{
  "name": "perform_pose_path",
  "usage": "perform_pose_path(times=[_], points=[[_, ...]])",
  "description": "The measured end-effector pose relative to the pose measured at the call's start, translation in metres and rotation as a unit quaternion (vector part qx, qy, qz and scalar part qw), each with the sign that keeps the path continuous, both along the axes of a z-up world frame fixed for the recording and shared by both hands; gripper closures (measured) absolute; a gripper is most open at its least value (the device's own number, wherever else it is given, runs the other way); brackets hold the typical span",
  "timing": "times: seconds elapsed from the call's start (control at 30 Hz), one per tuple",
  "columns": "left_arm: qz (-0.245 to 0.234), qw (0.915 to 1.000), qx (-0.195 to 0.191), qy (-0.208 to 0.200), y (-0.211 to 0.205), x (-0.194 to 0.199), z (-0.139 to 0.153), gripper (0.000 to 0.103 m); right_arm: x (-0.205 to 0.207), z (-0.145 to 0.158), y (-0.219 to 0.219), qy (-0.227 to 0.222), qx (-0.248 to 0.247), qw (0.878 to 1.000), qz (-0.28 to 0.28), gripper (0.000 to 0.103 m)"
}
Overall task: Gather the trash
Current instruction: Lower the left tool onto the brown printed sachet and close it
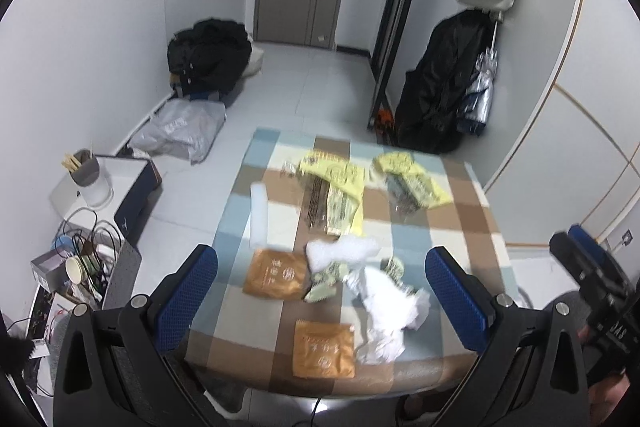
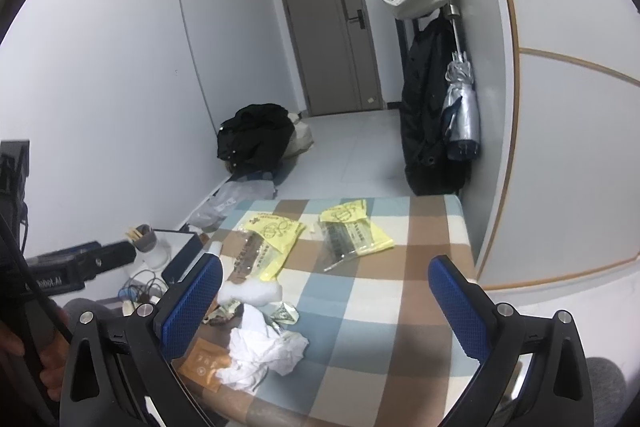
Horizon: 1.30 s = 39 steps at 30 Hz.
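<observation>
Two hand-held grippers hover above a small table (image 1: 472,227) covered in a blue, brown and cream checked cloth, with trash scattered across it. The left gripper (image 1: 332,291) has its blue-padded fingers (image 1: 188,291) spread wide and holds nothing. Between them, on the table, lies a heap of crumpled white tissue (image 1: 384,311), with an orange packet (image 1: 324,349) just beside it toward the near edge and a second orange packet (image 1: 276,274) closer to the left finger. Crumpled greenish wrappers (image 1: 326,281) and a white foam piece (image 1: 342,251) sit just beyond the tissue. Farther ahead lie two yellow printed plastic bags (image 1: 334,187), side by side, and a pale translucent strip (image 1: 259,215) ahead of the left finger. The right gripper (image 2: 326,305) also has its fingers (image 2: 456,307) wide apart and empty. In its view the tissue heap (image 2: 268,351) lies near the left finger, with an orange packet (image 2: 202,367) partly under it, and the yellow bags (image 2: 352,231) lie ahead between the fingers. Beyond the table are a grey door (image 2: 332,31), a black coat (image 2: 428,115) and folded umbrella (image 2: 462,107) hanging on the wall to the right, and dark clothing piled on the floor (image 2: 256,139) to the left.
</observation>
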<state>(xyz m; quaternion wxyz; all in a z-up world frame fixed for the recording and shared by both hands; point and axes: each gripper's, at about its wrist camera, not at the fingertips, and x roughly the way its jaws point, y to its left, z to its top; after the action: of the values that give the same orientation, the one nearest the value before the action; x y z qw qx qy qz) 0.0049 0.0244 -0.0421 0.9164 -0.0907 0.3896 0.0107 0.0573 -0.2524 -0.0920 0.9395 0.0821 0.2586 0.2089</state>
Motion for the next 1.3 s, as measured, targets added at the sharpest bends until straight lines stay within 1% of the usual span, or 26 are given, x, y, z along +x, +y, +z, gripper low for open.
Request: perform_pose_path(times=[0.1, 0.17, 0.27, 0.33, 0.43, 0.53, 0.57, 0.6, 0.67, 0.77, 0.83, 0.9, 0.97, 1.07, 1.13, 1.2, 1.3], points=[[-0.007, 0.9996, 0.003, 0.026, 0.004, -0.001, -0.014, 0.001, 0.002, -0.005, 0.004, 0.006, 0.000, 1.000, 0.010, 0.000], [-0.010, 0.9985, 0.007, 0.053, 0.006, -0.001, -0.027, 0.001, 0.004, -0.009, 0.006, 0.012, 0.000, 1.000, 0.018, 0.000], [-0.017, 0.9957, -0.003, 0.091, 0.010, -0.003, -0.044, 0.001, 0.006, -0.016, 0.010, 0.016, -0.009, 1.000, 0.017, 0.000], [-0.030, 0.9918, -0.007, 0.124, 0.009, -0.002, -0.057, 0.001, 0.008, -0.021, 0.012, 0.024, -0.012, 0.999, 0.018, 0.000], [-0.052, 0.9858, -0.006, 0.159, 0.004, -0.001, -0.072, 0.001, 0.013, -0.030, 0.014, 0.034, -0.017, 0.999, 0.019, 0.000], [-0.073, 0.9761, -0.003, 0.205, -0.003, 0.006, -0.088, 0.001, 0.018, -0.039, 0.013, 0.052, -0.019, 0.998, 0.019, 0.000], [-0.079, 0.9719, 0.001, 0.222, -0.005, 0.009, -0.094, 0.001, 0.020, -0.041, 0.013, 0.058, -0.018, 0.998, 0.019, 0.000], [-0.077, 0.9703, 0.011, 0.229, -0.007, 0.011, -0.097, 0.003, 0.022, -0.044, 0.011, 0.065, -0.015, 0.998, 0.019, 0.000], [-0.078, 0.9690, 0.020, 0.234, -0.011, 0.014, -0.099, 0.003, 0.025, -0.048, 0.008, 0.074, -0.011, 0.997, 0.017, 0.000], [-0.075, 0.9698, 0.035, 0.229, -0.014, 0.015, -0.096, 0.003, 0.026, -0.051, 0.006, 0.076, -0.012, 0.997, 0.016, 0.000], [-0.074, 0.9659, 0.048, 0.243, -0.018, 0.016, -0.102, 0.003, 0.026, -0.052, 0.007, 0.074, -0.020, 0.997, 0.014, 0.000], [-0.073, 0.9646, 0.043, 0.250, -0.018, 0.017, -0.107, 0.003, 0.027, -0.054, 0.010, 0.075, -0.029, 0.997, 0.015, 0.000], [-0.067, 0.9645, 0.043, 0.252, -0.019, 0.017, -0.106, 0.003, 0.027, -0.055, 0.012, 0.079, -0.037, 0.996, 0.015, 0.000], [-0.063, 0.9612, 0.060, 0.262, -0.022, 0.017, -0.111, 0.003, 0.028, -0.057, 0.014, 0.081, -0.046, 0.996, 0.010, 0.000], [-0.073, 0.9603, 0.067, 0.261, -0.029, 0.018, -0.112, 0.003, 0.030, -0.059, 0.014, 0.085, -0.052, 0.995, 0.008, 0.000], [-0.078, 0.9595, 0.080, 0.259, -0.034, 0.018, -0.112, 0.006, 0.031, -0.062, 0.013, 0.090, -0.057, 0.994, 0.004, 0.000], [-0.081, 0.9599, 0.081, 0.255, -0.040, 0.016, -0.109, 0.010, 0.033, -0.064, 0.011, 0.098, -0.064, 0.993, -0.001, 0.000]])
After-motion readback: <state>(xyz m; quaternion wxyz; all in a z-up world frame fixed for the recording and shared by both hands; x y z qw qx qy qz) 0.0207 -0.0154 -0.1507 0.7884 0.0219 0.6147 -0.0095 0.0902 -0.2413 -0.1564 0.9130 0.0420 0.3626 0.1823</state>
